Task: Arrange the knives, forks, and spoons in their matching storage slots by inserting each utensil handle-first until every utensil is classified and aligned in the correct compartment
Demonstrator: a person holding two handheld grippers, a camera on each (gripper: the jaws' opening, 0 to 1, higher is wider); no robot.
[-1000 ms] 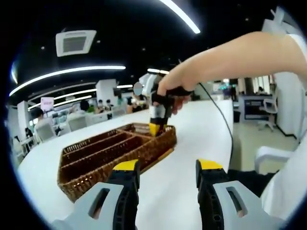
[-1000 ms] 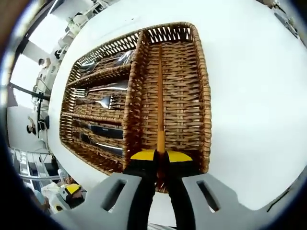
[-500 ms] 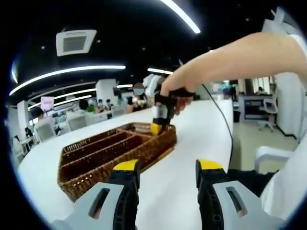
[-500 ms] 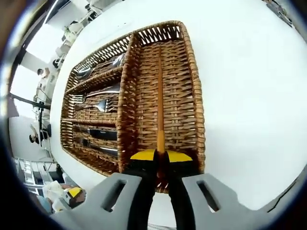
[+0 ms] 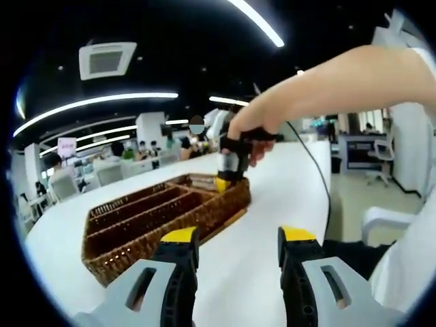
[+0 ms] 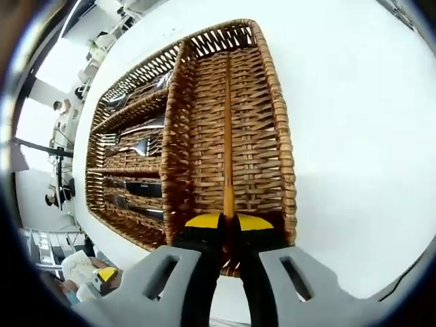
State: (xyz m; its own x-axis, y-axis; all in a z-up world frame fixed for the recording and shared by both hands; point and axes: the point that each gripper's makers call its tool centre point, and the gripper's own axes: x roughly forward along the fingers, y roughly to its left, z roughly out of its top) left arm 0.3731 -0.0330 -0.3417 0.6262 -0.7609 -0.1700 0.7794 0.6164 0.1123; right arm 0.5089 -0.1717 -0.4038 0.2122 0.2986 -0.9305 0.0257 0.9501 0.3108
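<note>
Right tongs [image 6: 228, 221] clamp a chopstick [image 6: 227, 136] over the basket's [image 6: 286, 170] wide slot; left tongs [image 5: 231, 238] gape empty; cutlery sorted.

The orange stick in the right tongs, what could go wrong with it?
The right tongs pinch the thin orange stick only at its near end, so it could swing sideways and land crooked in the wicker basket's big compartment. The tongs sit close to the basket rim and might bump it, jostling the forks next door.
</note>
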